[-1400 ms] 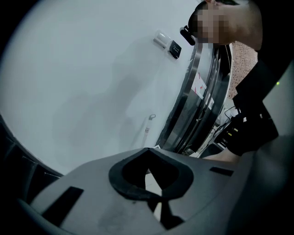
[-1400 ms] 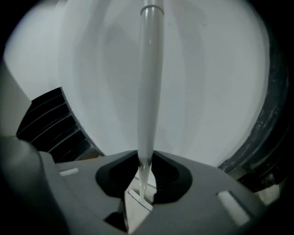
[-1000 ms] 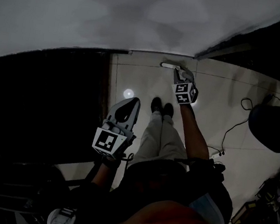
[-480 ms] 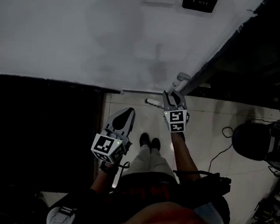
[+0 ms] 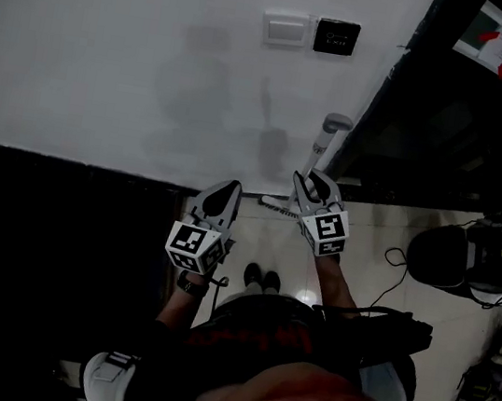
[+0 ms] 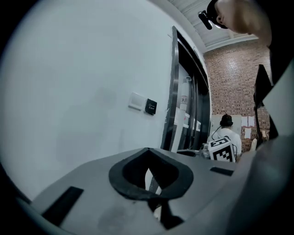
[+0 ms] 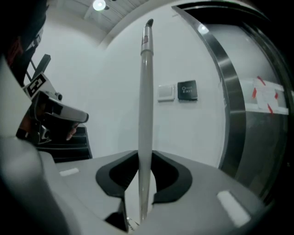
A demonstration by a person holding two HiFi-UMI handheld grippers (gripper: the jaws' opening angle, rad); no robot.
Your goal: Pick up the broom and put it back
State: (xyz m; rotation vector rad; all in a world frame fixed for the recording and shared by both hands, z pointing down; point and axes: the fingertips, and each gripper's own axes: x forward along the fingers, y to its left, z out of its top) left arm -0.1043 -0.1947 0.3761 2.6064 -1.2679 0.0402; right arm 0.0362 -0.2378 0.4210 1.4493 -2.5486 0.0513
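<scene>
Broom [image 7: 146, 105]: white handle, upright, clamped low on the shaft by the right gripper. Handle top stands well above the jaws; the head end is below them and mostly hidden.
Progress: pick-up looks done, put-back is left. No hook or rack in view, so the drop spot is unclear; probably against the wall ahead.
Wall [image 5: 114, 50]: plain, straight ahead of both grippers, near.
Door frame [image 7: 225, 92]: metal edge of a dark opening, to the right of the right gripper's jaws.
Right gripper [image 5: 306, 187]: jaws part-way apart, pads pressed on the broom shaft from both sides, pointing roughly level at the wall.
Left gripper [image 5: 224, 192]: just left of the right gripper, jaws together, nothing between them, clear of the broom.
White switch [image 5: 286, 29], black panel [image 5: 337, 37]: on the wall, above and ahead of the jaws.
</scene>
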